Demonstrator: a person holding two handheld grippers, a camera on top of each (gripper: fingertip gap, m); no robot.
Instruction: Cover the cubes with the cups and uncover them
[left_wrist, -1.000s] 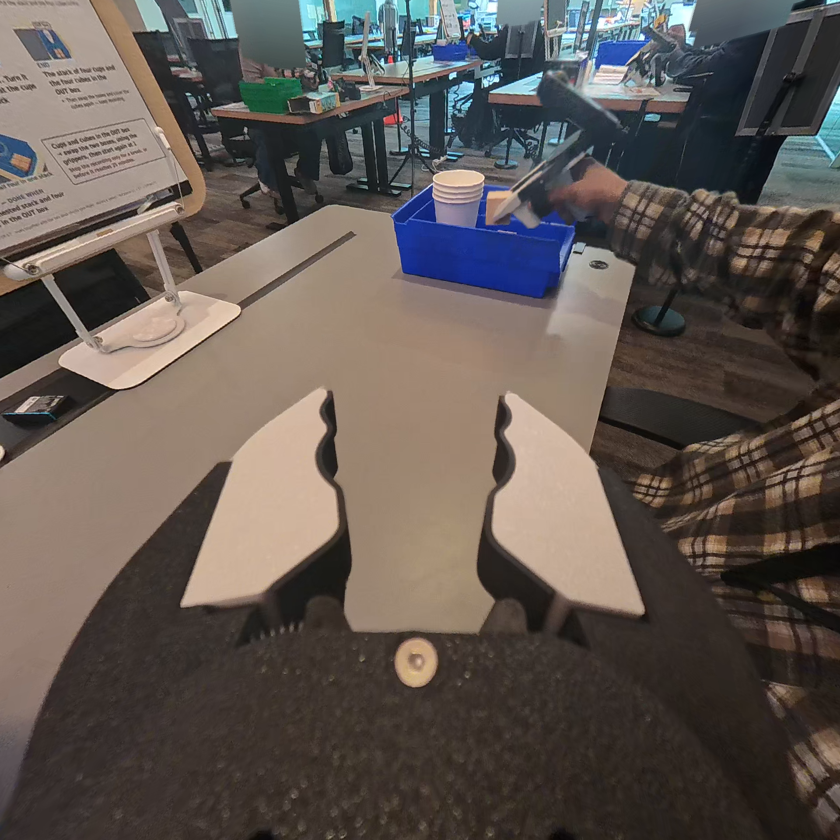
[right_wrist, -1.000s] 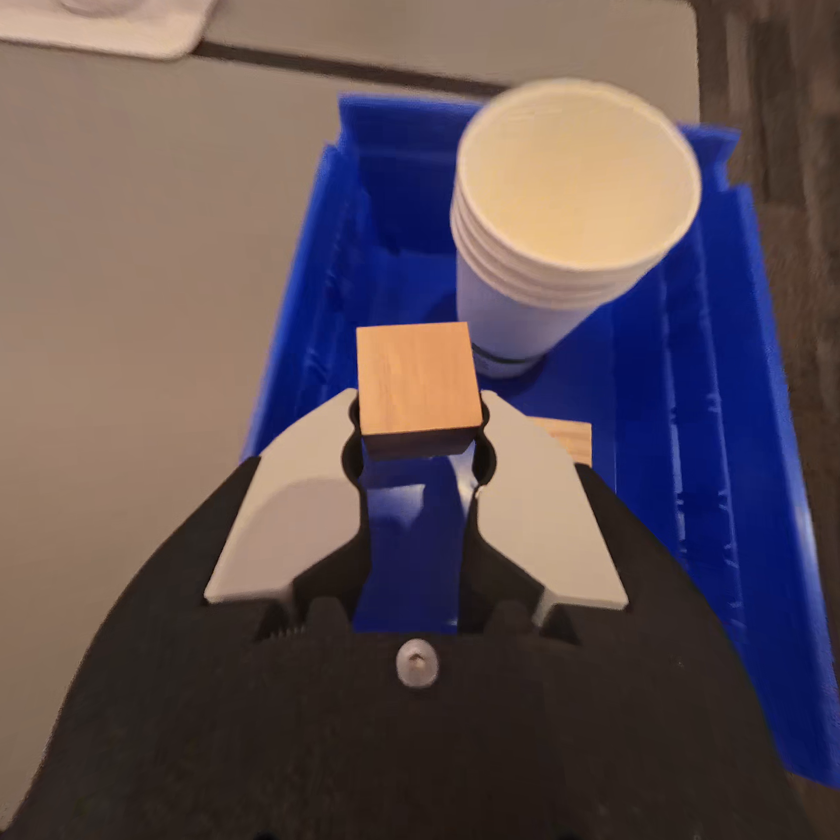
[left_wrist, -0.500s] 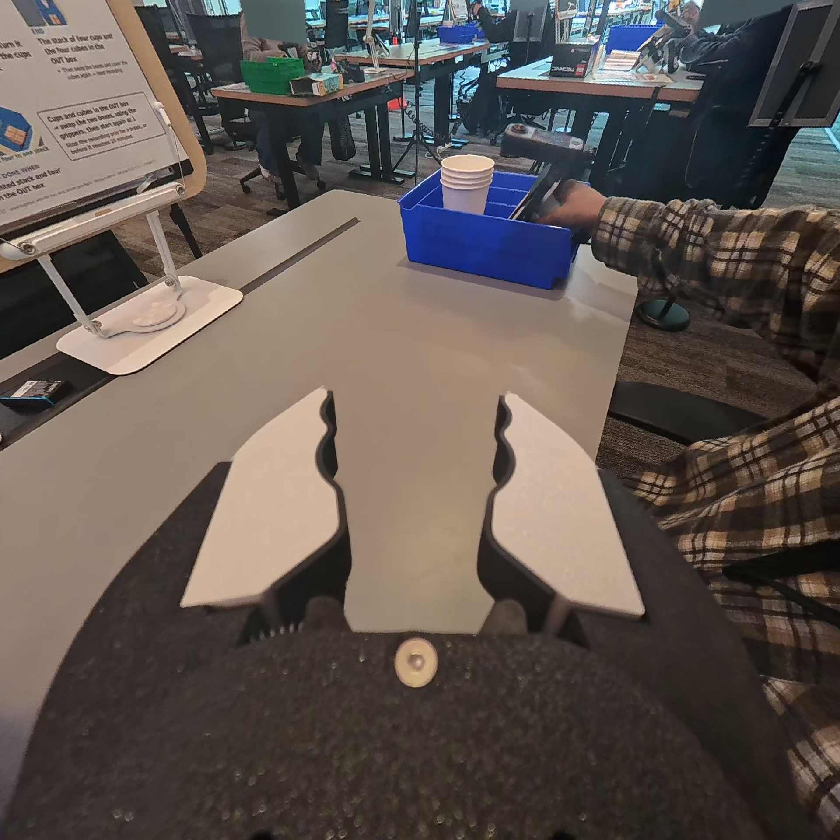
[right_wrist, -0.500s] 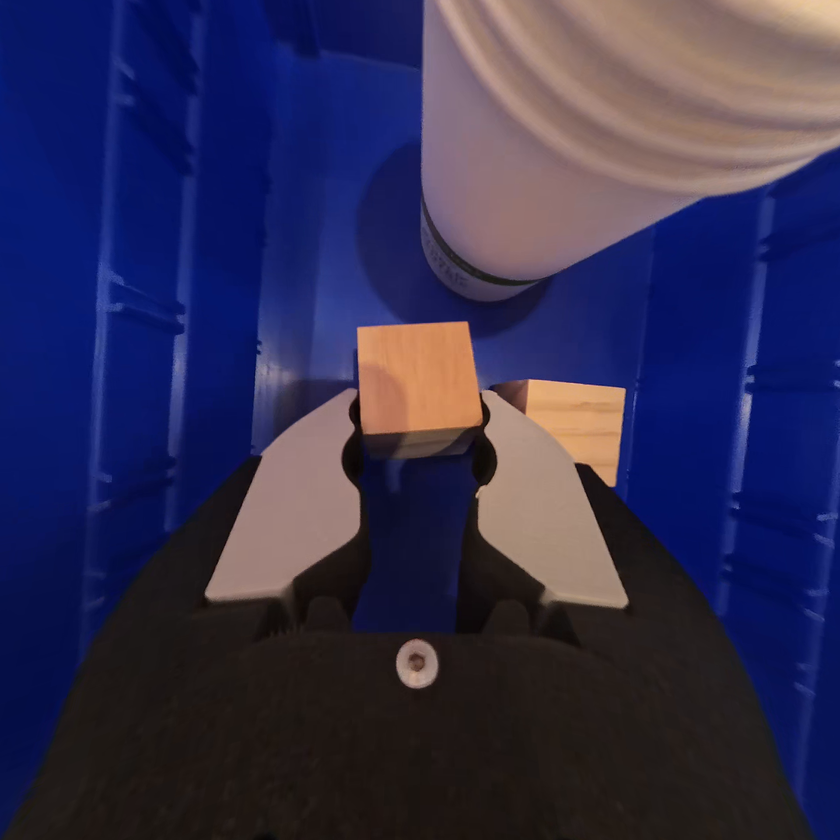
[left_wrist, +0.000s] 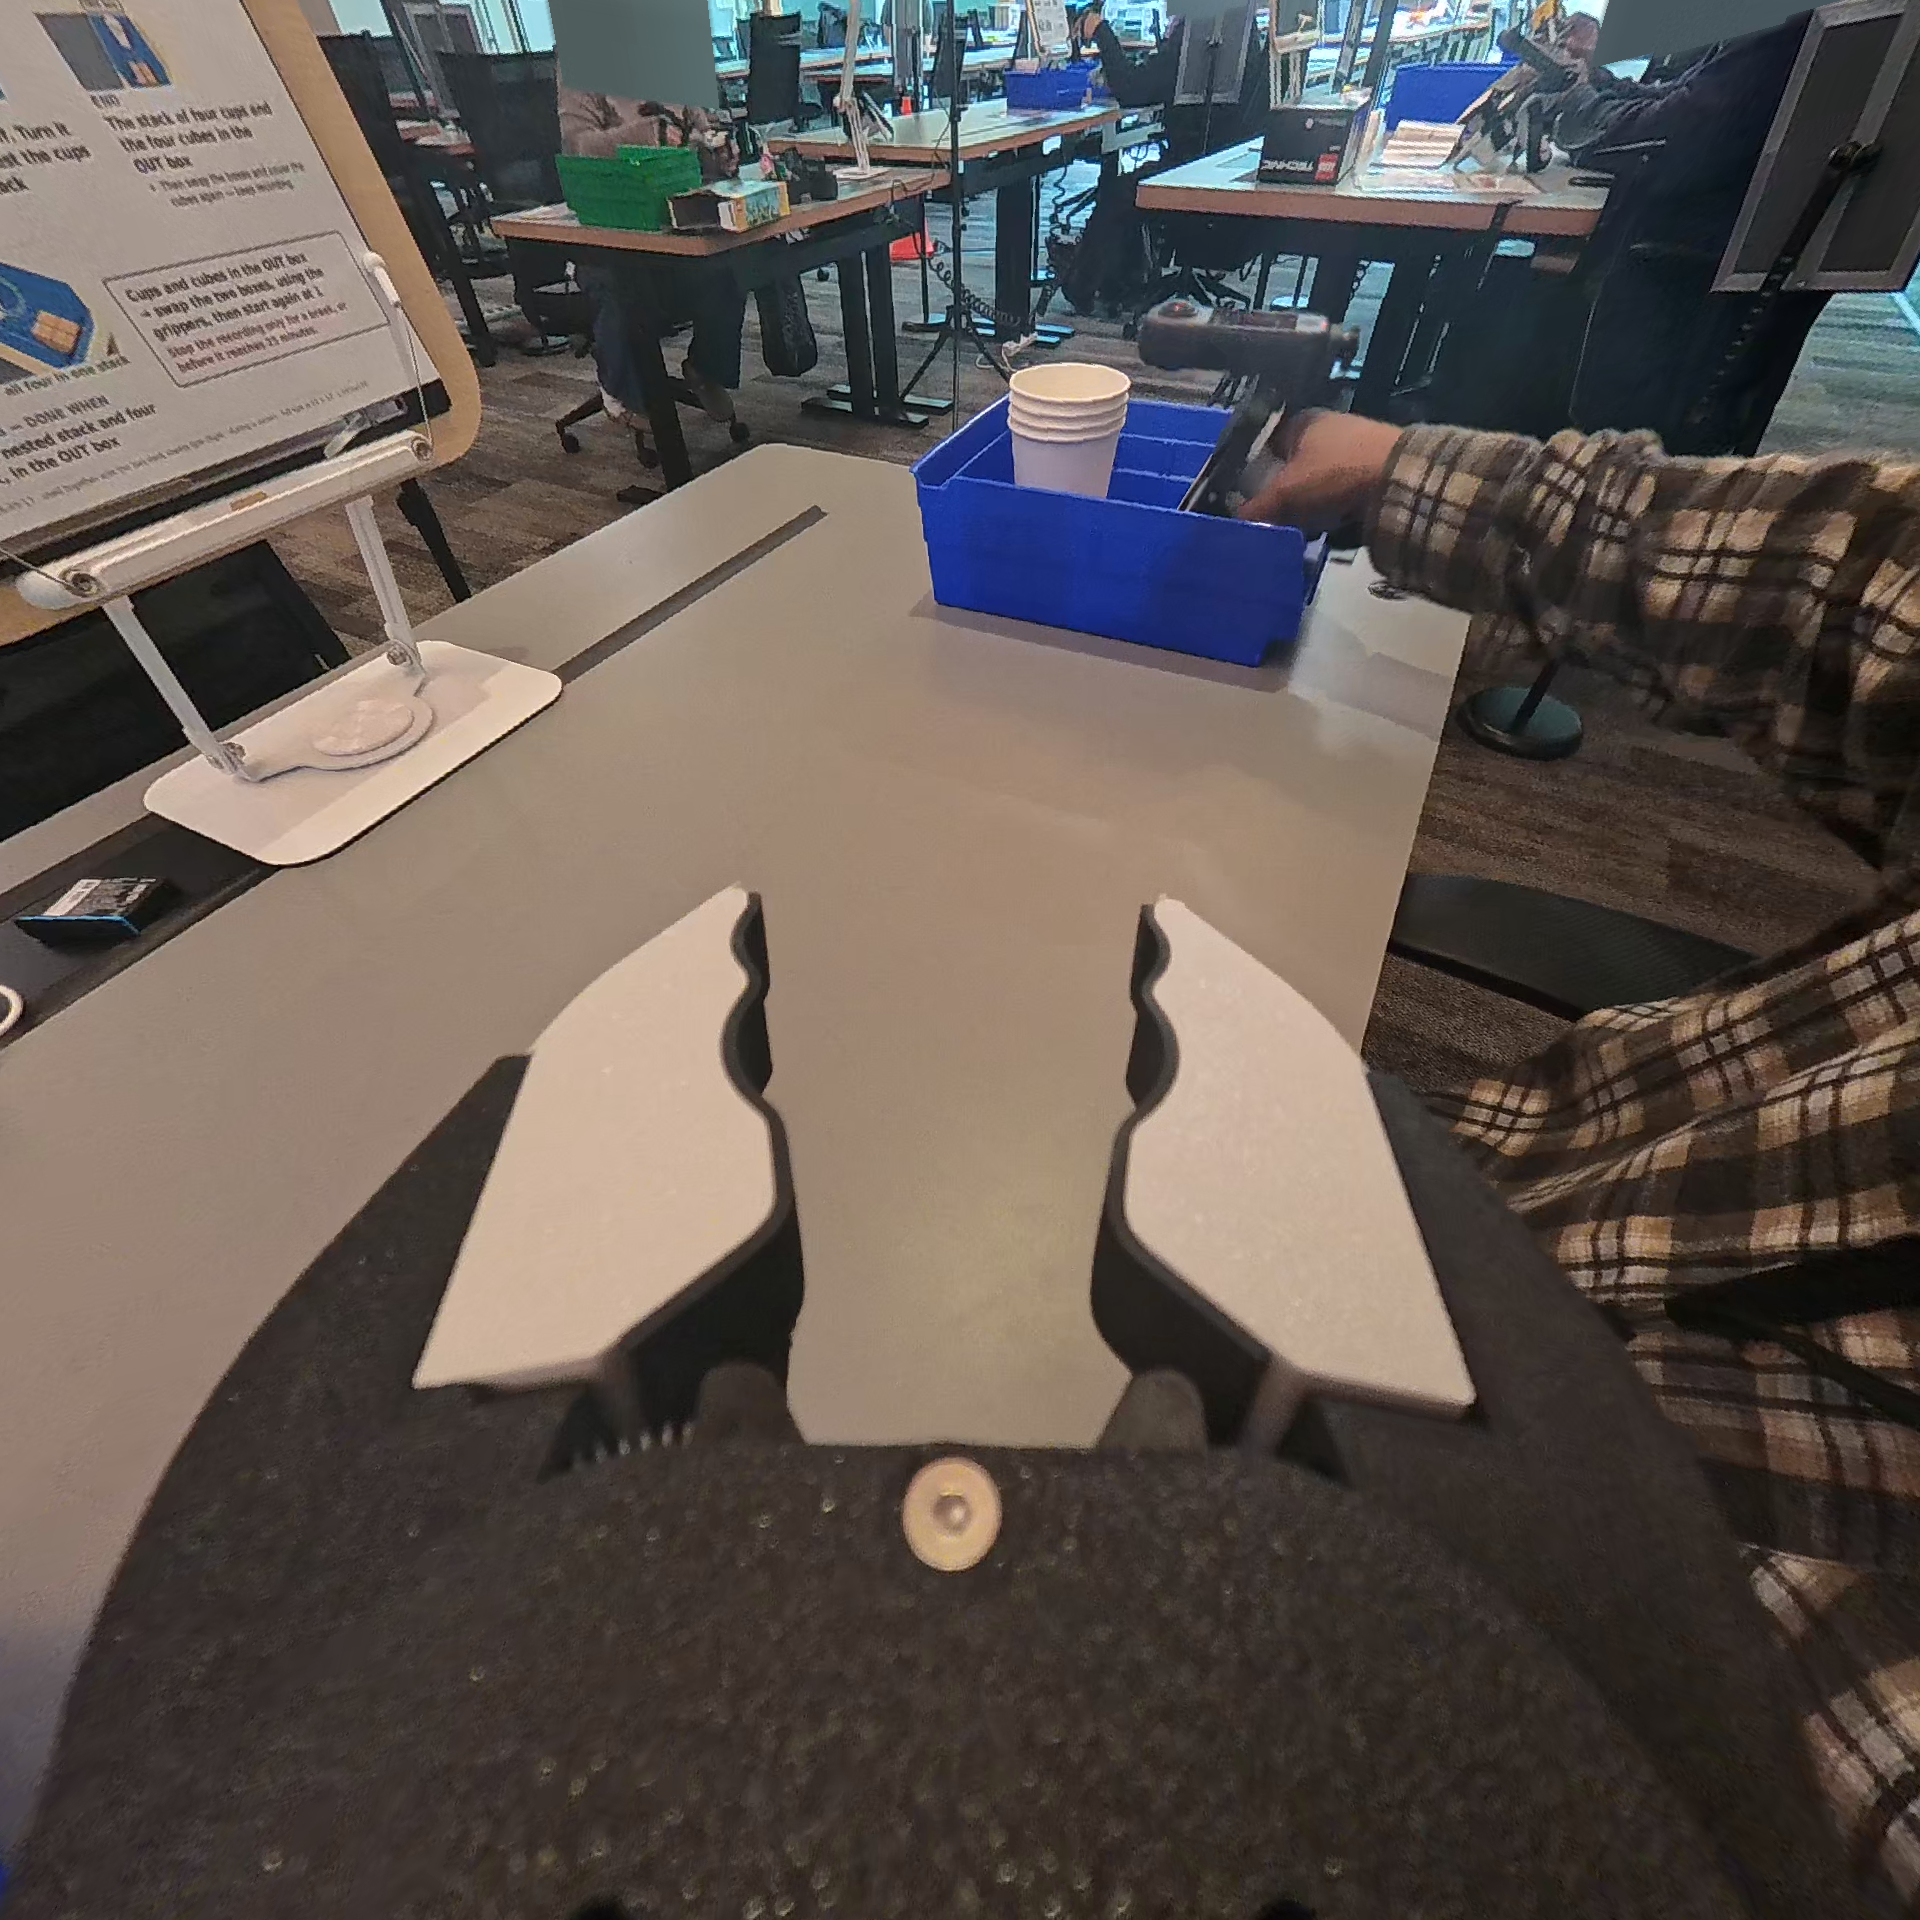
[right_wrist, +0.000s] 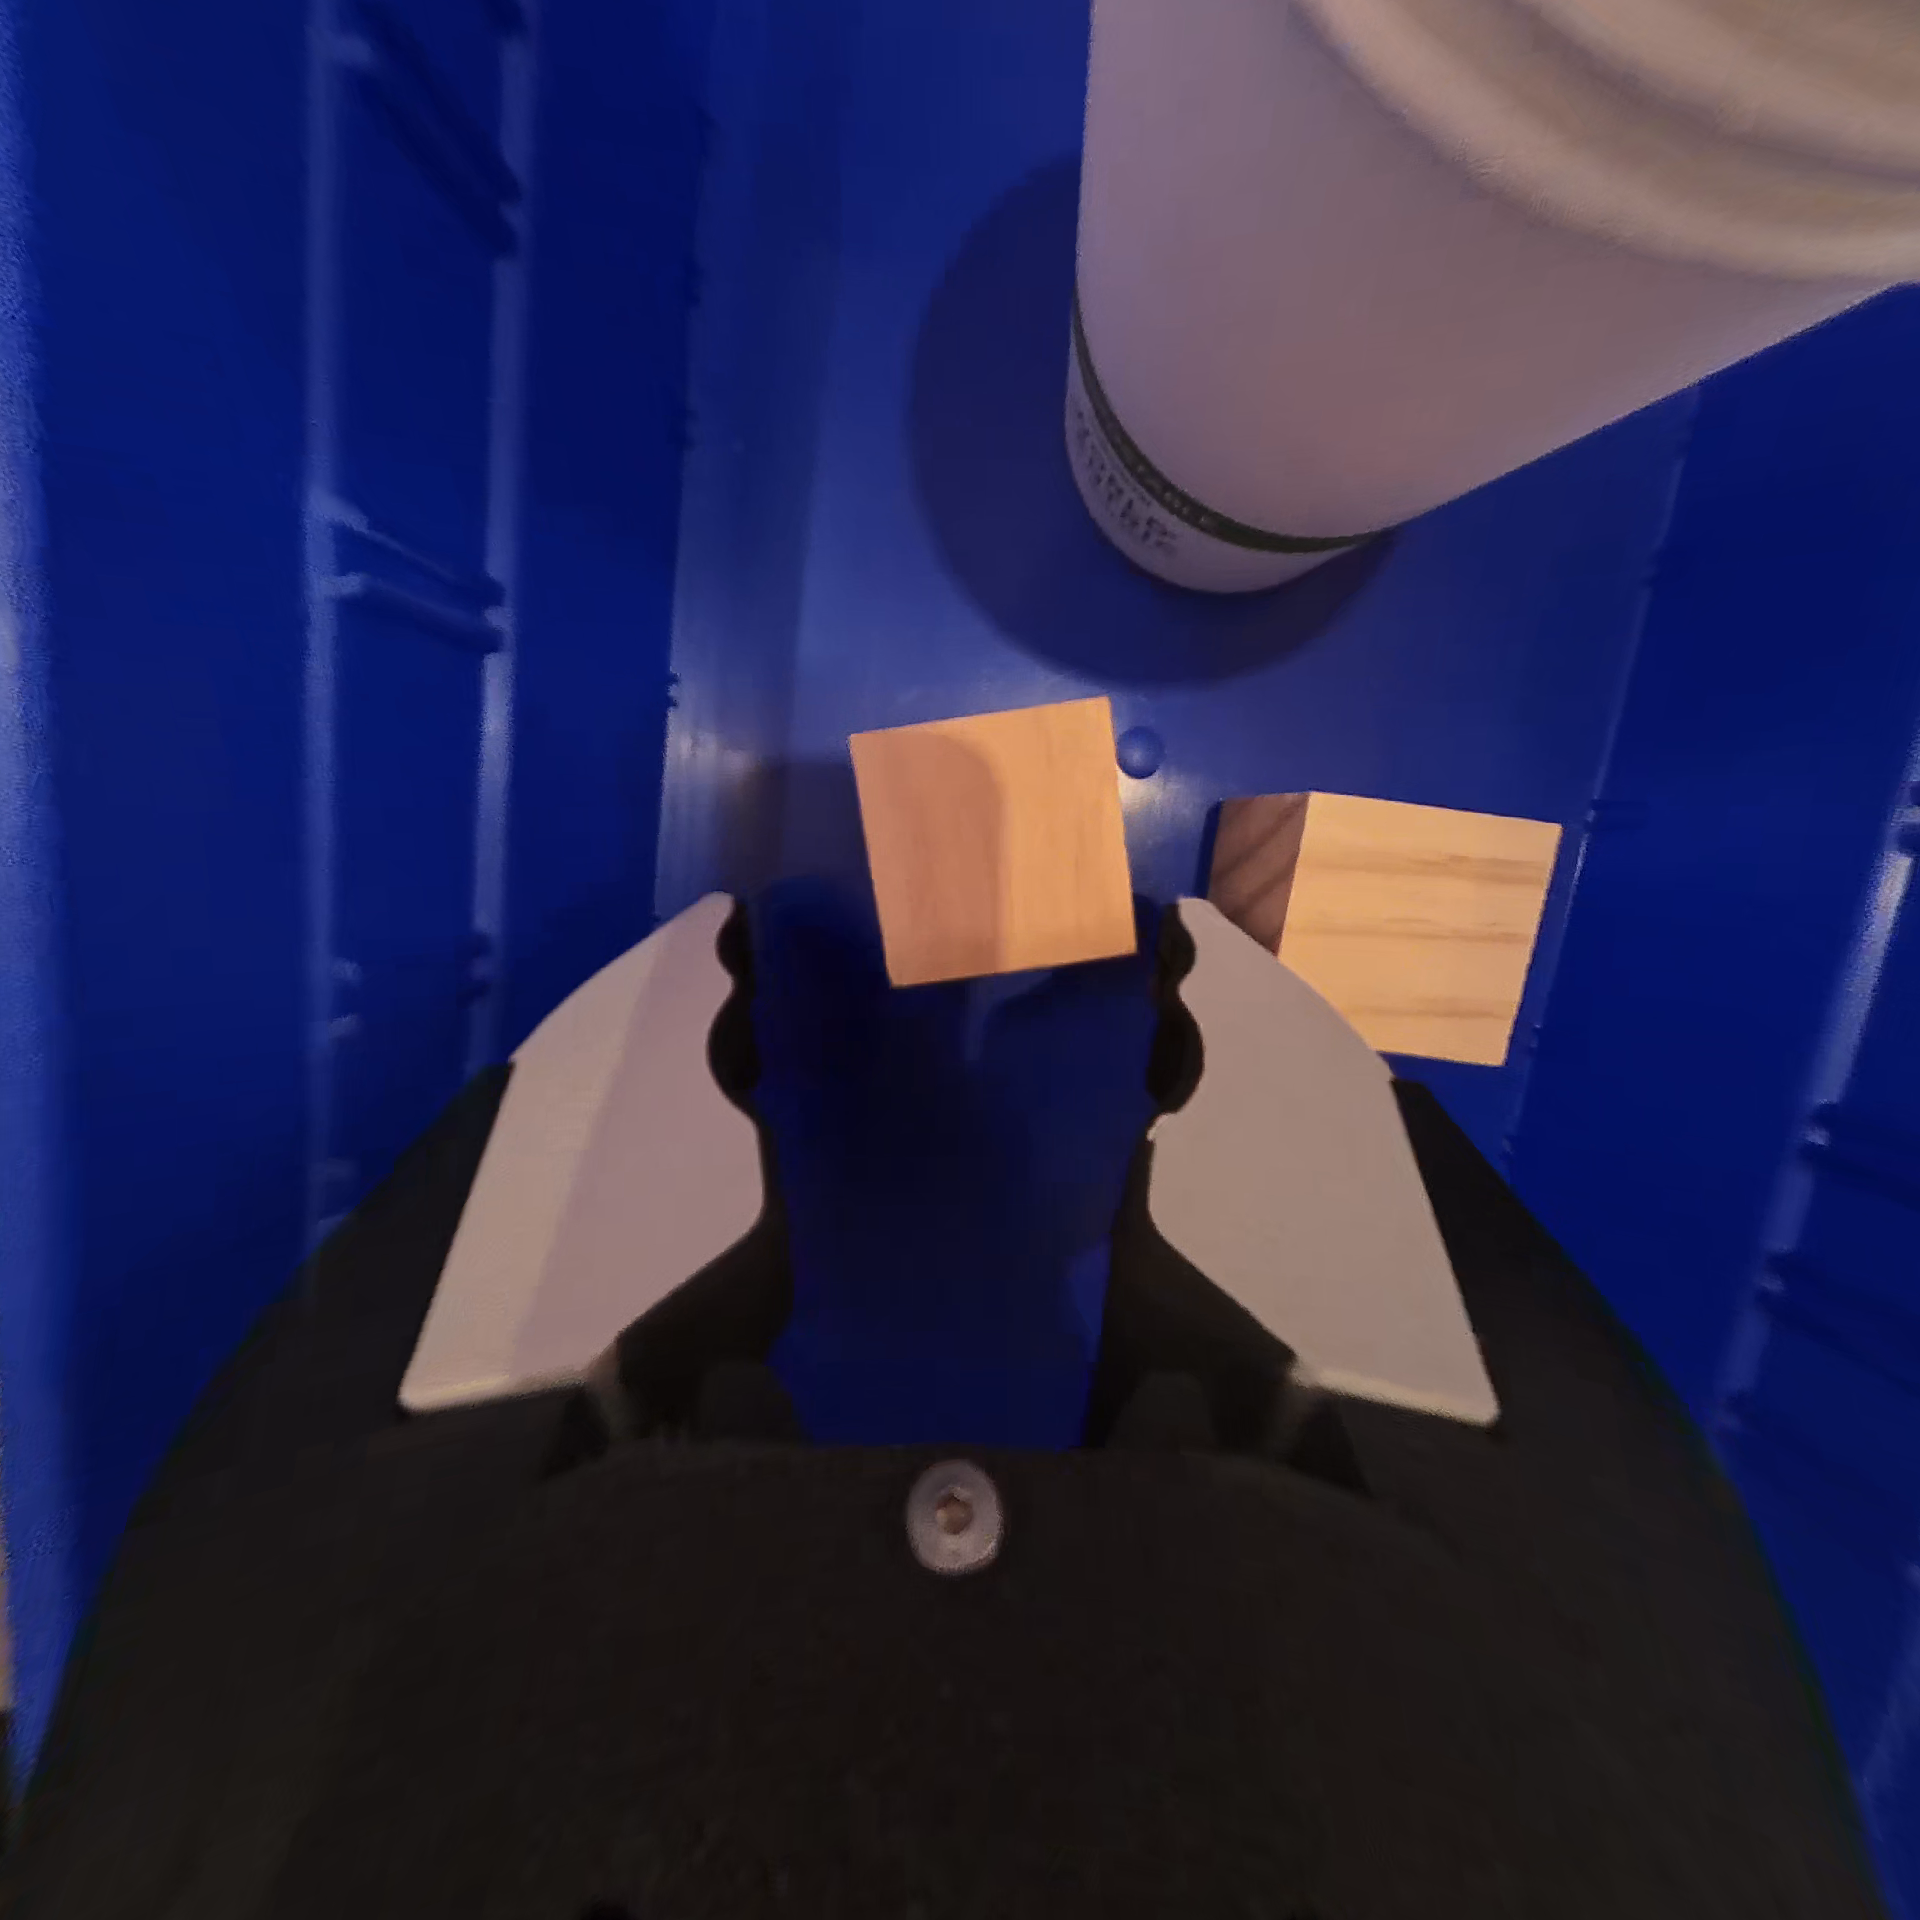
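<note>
My right gripper (right_wrist: 951, 920) is open inside the blue bin (right_wrist: 416, 623). A wooden cube (right_wrist: 997, 842) lies on the bin floor just ahead of its fingertips, free of both pads. A second wooden cube (right_wrist: 1413, 925) lies to its right. A stack of white paper cups (right_wrist: 1299, 312) stands beyond them. My left gripper (left_wrist: 945, 914) is open and empty over the grey table (left_wrist: 831, 779). From the left wrist view the bin (left_wrist: 1112, 561) with the cup stack (left_wrist: 1068, 431) sits far ahead, with the right gripper (left_wrist: 1236, 457) reaching into it.
A white document stand (left_wrist: 312, 727) with an instruction sheet stands at the left of the table. A small black device (left_wrist: 94, 899) lies at the left edge. A plaid sleeve (left_wrist: 1662, 582) crosses the right side. Other desks and chairs fill the background.
My right gripper lowered the wooden cube into the bin, then opened and let it go; the cube now rests on the bin floor. The left gripper stayed open and nearly still.
</note>
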